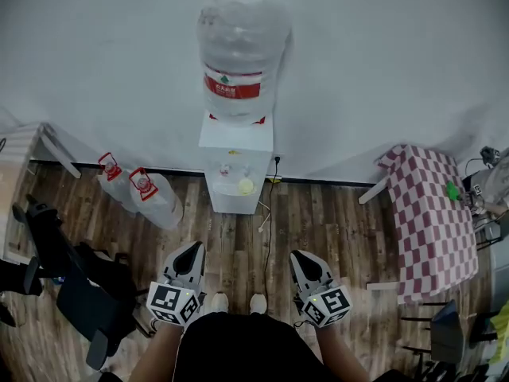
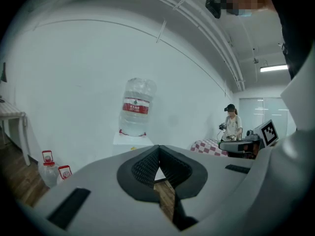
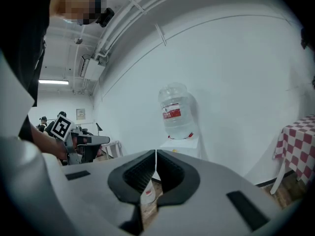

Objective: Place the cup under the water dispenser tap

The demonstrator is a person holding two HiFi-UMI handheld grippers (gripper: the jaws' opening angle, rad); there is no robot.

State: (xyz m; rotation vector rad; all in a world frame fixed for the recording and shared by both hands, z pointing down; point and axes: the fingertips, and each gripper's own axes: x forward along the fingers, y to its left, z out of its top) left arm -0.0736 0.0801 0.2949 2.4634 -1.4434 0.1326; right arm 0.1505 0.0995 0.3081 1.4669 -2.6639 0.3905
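Seemingly the cup [image 1: 246, 185] is the small pale-yellow shape in the open recess of the dispenser [image 1: 235, 146], though it is too small to be sure. It lies well ahead of the left tool [image 1: 193, 249] and the right tool [image 1: 297, 255], roughly midway between the lines they point along, and touches neither. A big clear bottle [image 1: 238, 54] with a red label stands upside down on top of the dispenser, which backs onto a white wall [image 1: 382, 70].

Both tools are held side by side, low and near the person's body, pointing toward the dispenser. The left tool's jaws meet at their tips and have nothing between them; only the wood floor [image 1: 318, 221] shows through the small gap behind the tips. The right tool's jaws are likewise pressed together and empty.

A cable [image 1: 267, 213] runs down the floor from the dispenser toward the space between the tools. Ahead and to the left of the left tool, two spare bottles [image 1: 147, 196] with red labels lie on the floor near the wall. Off to the right of the right tool stands a counter [image 1: 433, 213] with a red-and-white checked cloth.
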